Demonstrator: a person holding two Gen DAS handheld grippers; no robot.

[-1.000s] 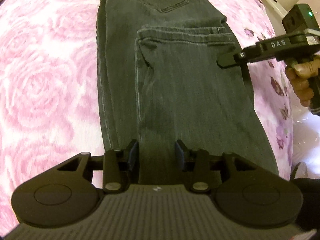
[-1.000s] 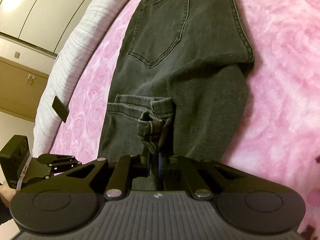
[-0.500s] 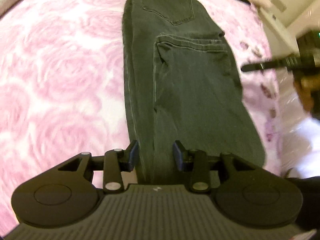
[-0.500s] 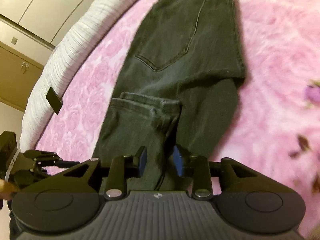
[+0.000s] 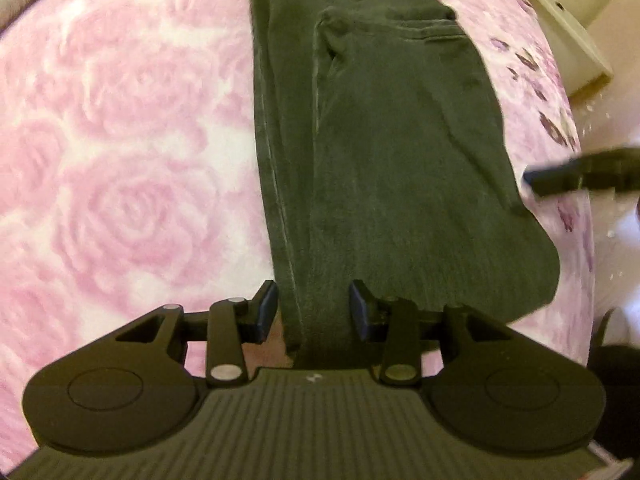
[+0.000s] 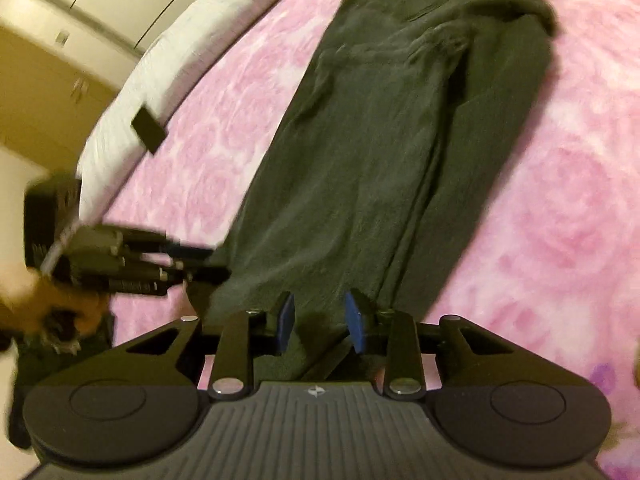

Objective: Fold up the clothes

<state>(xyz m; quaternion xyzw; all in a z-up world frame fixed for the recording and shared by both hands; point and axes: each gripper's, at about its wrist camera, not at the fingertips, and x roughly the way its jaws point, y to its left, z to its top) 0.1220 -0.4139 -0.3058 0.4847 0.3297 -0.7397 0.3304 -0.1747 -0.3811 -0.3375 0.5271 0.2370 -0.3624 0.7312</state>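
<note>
Jeans: dark, lying flat on the pink rose blanket, long axis running near to far, straight away from both my tongs. The legs are doubled back, with their hems lying across the seat at the far end, so the near end is a fold, not a cuff. Folded once lengthwise and once across, as far as I can judge.

Near: my left tongs stand with jaws apart, straddling the left side of the near fold. The cloth passes between the pads; no pinch visible. My right tongs are also parted, over the near fold on its right side, with cloth between the jaws but not gripped. Both views are motion-blurred, so contact with the cloth cannot be settled.

Relation that matters: the fold edge lies directly ahead of and under both tongs, one at each near corner, and neither clearly nearer. Any further fold would carry this near edge far, along the long axis.

Pose: both tongs are held low, pointing far and tilted down at the blanket. From the right view, my left hand grips its handle at the left. White bedding and cabinets lie beyond.
</note>
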